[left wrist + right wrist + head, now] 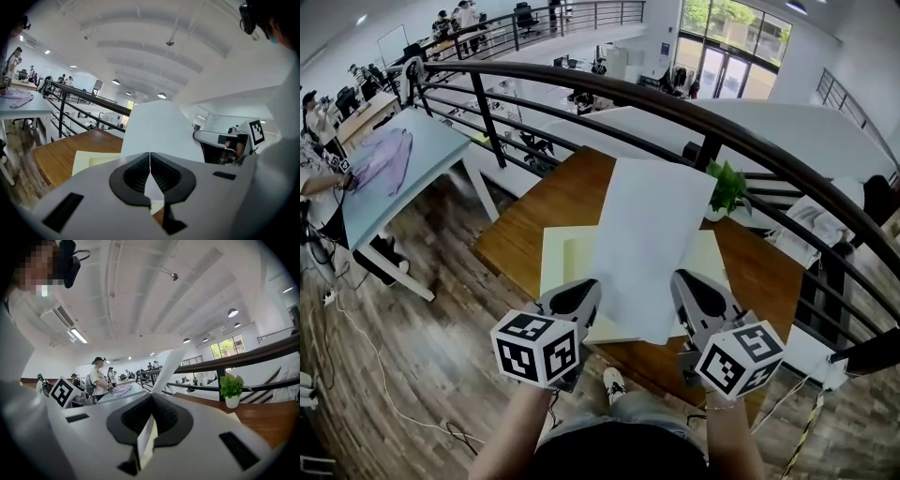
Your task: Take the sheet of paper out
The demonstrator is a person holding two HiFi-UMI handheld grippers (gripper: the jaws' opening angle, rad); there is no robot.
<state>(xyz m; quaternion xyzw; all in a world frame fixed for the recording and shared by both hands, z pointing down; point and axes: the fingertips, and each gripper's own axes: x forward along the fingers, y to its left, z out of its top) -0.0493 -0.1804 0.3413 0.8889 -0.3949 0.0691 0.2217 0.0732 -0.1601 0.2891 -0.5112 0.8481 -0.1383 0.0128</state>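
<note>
A white sheet of paper (pixel 652 244) is held up off the wooden table (pixel 572 187), tilted away from me. My left gripper (pixel 584 298) is shut on its lower left edge and my right gripper (pixel 692 292) is shut on its lower right edge. Under the sheet, a pale yellow folder (pixel 558 258) lies flat on the table. In the left gripper view the sheet (pixel 157 129) rises out of the closed jaws of the left gripper (pixel 150 157), with the folder (pixel 89 161) beyond. In the right gripper view the sheet (pixel 171 363) runs edge-on from the closed jaws of the right gripper (pixel 151 399).
A small green plant in a white pot (pixel 728 187) stands at the table's far right corner. A dark metal railing (pixel 675 103) curves behind the table. A blue table (pixel 403 169) with purple cloth stands far left, with people by it. Cables trail on the wooden floor.
</note>
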